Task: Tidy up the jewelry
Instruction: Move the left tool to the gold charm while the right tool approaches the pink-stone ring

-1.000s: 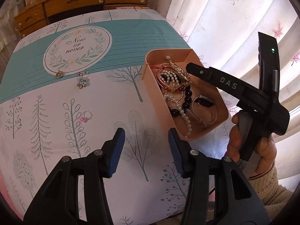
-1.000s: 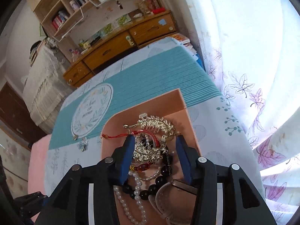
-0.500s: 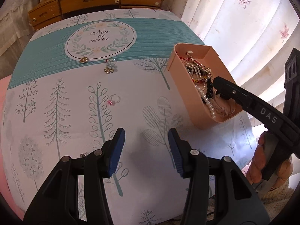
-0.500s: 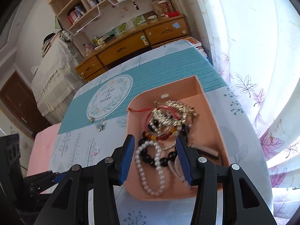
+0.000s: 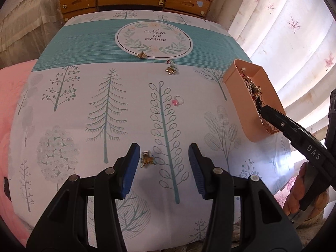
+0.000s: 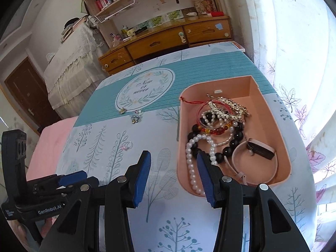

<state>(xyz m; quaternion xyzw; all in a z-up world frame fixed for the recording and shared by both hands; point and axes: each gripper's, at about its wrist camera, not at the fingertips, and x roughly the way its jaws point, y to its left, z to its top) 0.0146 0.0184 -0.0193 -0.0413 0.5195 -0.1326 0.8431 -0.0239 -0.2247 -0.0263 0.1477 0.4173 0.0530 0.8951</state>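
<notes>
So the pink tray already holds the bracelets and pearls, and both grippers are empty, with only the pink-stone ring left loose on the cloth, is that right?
Not quite: the ring is not the only loose piece. The left wrist view also shows a gold charm, a flower-shaped piece and a small gold piece on the cloth. The rest stands: the pink tray holds the bracelets and pearls, and the left gripper and right gripper are empty.
</notes>
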